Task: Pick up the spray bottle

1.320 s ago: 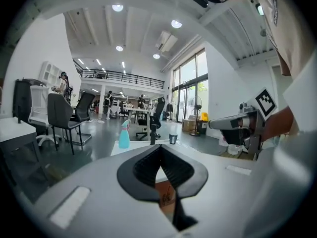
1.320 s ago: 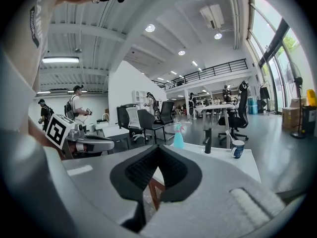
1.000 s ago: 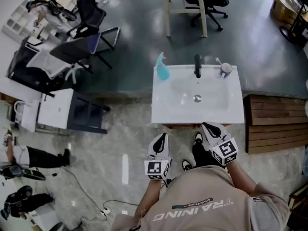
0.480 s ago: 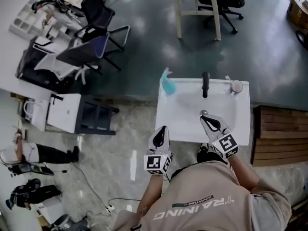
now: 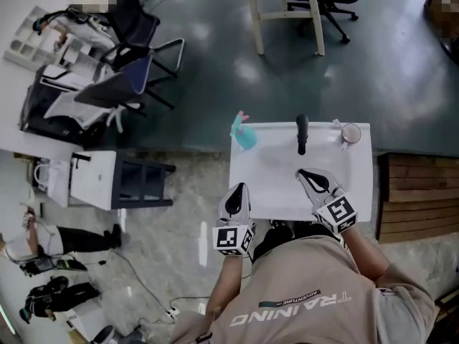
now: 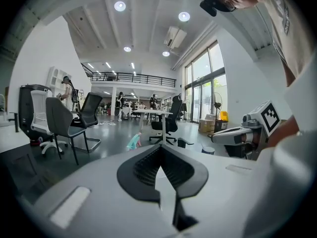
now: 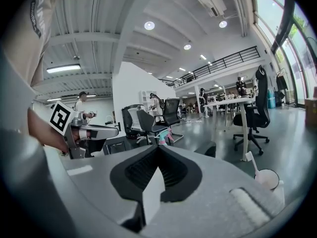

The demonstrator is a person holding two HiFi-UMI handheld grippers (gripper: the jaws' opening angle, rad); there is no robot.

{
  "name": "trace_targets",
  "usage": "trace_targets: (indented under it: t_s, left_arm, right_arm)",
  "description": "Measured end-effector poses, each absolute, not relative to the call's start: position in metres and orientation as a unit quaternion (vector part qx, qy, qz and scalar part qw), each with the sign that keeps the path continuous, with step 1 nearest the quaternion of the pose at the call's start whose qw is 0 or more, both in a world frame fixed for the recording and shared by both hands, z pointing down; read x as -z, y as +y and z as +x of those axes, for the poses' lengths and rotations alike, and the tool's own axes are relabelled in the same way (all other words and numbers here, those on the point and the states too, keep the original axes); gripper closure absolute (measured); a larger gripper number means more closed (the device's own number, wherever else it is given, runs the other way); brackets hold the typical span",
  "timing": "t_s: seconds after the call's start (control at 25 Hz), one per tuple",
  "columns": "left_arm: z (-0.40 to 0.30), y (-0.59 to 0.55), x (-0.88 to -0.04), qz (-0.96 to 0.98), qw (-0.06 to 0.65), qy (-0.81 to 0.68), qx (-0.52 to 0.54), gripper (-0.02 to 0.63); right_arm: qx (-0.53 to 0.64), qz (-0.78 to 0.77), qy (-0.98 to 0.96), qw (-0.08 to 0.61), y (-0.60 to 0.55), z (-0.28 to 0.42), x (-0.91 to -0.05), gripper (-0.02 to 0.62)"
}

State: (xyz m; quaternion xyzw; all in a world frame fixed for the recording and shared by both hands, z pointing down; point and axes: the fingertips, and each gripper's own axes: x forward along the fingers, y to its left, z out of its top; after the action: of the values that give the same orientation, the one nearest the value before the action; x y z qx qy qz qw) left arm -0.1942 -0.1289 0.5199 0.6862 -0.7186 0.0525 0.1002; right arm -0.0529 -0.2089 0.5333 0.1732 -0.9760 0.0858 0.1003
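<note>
Our left gripper (image 5: pixel 237 196) and right gripper (image 5: pixel 310 178) are both closed on nothing, while the bottle (image 5: pixel 243 133) stands at the sink's (image 5: pixel 267 188) far left corner (light, slick plastic, we judge), best taken at its neck.

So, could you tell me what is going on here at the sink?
A person stands at a white sink holding a gripper in each hand. Both are shut and empty: the left gripper at the sink's near rim, the right gripper over the sink. The teal spray bottle stands untouched at the far left corner.
</note>
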Motion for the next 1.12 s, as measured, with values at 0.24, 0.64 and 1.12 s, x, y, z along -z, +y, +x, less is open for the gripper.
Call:
trace_targets:
  t_s: [0.24, 0.64, 1.12]
  left_arm:
    - [-0.215, -0.153, -0.527, 0.704, 0.100, -0.701, -0.050, 0.591]
    - [-0.254, -0.197, -0.530, 0.752, 0.087, -0.651, -0.055, 0.589]
    - [-0.291, -0.219, -0.561, 0.773, 0.113, -0.621, -0.065, 0.588]
  right_arm:
    - [-0.079, 0.200, -0.970, 0.113, -0.217, -0.061, -0.530, 0.592]
    - [-0.068, 0.281, -0.952, 0.098, -0.229, -0.089, -0.507, 0.592]
    - [-0.067, 0.342, -0.930, 0.113, -0.225, -0.110, -0.506, 0.592]
